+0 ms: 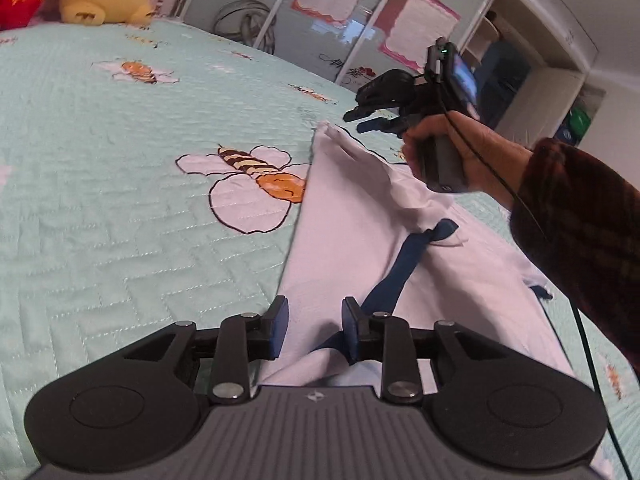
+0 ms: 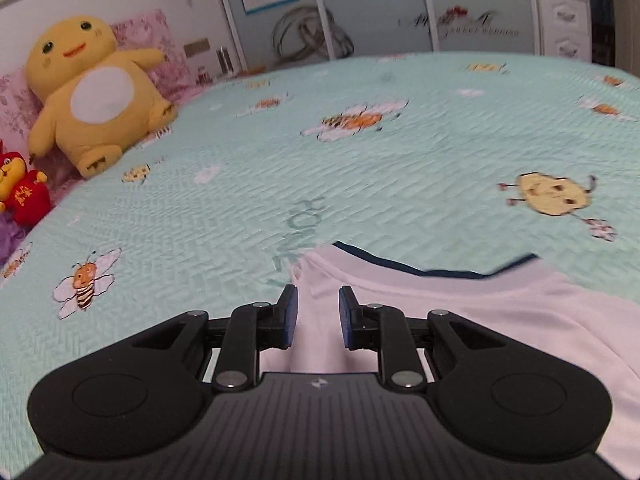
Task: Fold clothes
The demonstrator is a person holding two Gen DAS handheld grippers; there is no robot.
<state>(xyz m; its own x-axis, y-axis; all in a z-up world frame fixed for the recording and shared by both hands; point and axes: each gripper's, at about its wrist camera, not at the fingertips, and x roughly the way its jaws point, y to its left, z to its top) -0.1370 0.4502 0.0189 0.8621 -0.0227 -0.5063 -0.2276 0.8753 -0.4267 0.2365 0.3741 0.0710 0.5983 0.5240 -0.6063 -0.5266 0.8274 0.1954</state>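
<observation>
since both tongs, left tongs (image 1: 313,326) and right tongs (image 2: 318,312), gape with cloth between, unclamped: thin, floppy, slippery white shirt (image 1: 352,240) on bed (image 1: 120,200); best pinched at navy-trimmed hem corners.

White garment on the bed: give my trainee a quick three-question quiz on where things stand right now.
1. True or false: the left hand-held gripper is clamped shut on the white garment.
2. Multiple choice: what runs along the garment's edge in the right wrist view? A) red piping B) dark blue trim C) yellow lace
3. Fill in: beyond the garment, at the head of the bee-print quilt, sits a large ______ plush toy.

Key: 1. False, its jaws stand apart with cloth between them. 2. B. 3. Yellow.
</observation>
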